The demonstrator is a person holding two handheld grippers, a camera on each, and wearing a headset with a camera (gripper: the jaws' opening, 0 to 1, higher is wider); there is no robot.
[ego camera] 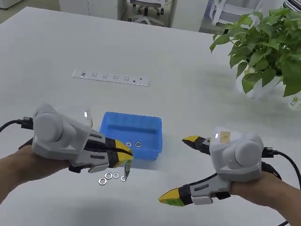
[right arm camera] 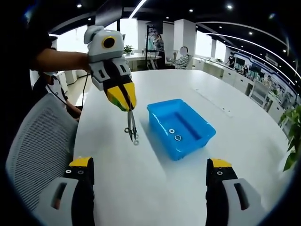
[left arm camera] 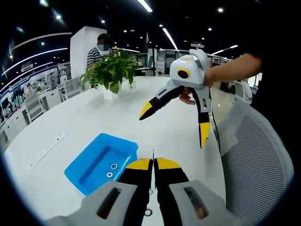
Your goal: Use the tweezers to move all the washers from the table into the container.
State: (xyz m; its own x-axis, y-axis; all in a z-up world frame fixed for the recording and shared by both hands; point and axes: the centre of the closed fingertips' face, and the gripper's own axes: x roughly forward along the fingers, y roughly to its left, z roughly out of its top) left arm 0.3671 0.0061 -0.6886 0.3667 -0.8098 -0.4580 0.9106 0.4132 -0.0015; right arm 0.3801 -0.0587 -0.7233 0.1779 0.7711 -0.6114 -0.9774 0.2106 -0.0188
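- Left gripper [ego camera: 125, 150] has its jaws clenched on the tweezers [ego camera: 126, 170], tips pointing down at the desk [ego camera: 188, 94].
- Four washers [ego camera: 108, 176] sit in a short row on the desk, at 7 o'clock of the container [ego camera: 134, 126] in the head view. Two more lie inside it.
- The tweezer tips are right at the row's 3 o'clock end. Whether they have that washer pinched is too small to tell.
- Right gripper [ego camera: 181, 169] hovers at 3 o'clock of the container, jaws released wide, grasping nothing.
- The step in hand, by my reading, is picking up the nearest washer.
- To do it well, put one tip through the hole and one outside the ring rather than scraping at the flat edge. Thin washers will likely slide on this smooth top.
- Squeeze gently and evenly, because too hard a squeeze may flick the washer away.
- Lift straight up first, then head to 1 o'clock, high enough to pass the container's near wall.
- Let go low over the container floor so nothing bounces out.
- Mind the neighbours: they lie close together, and a careless sweep could scatter them.
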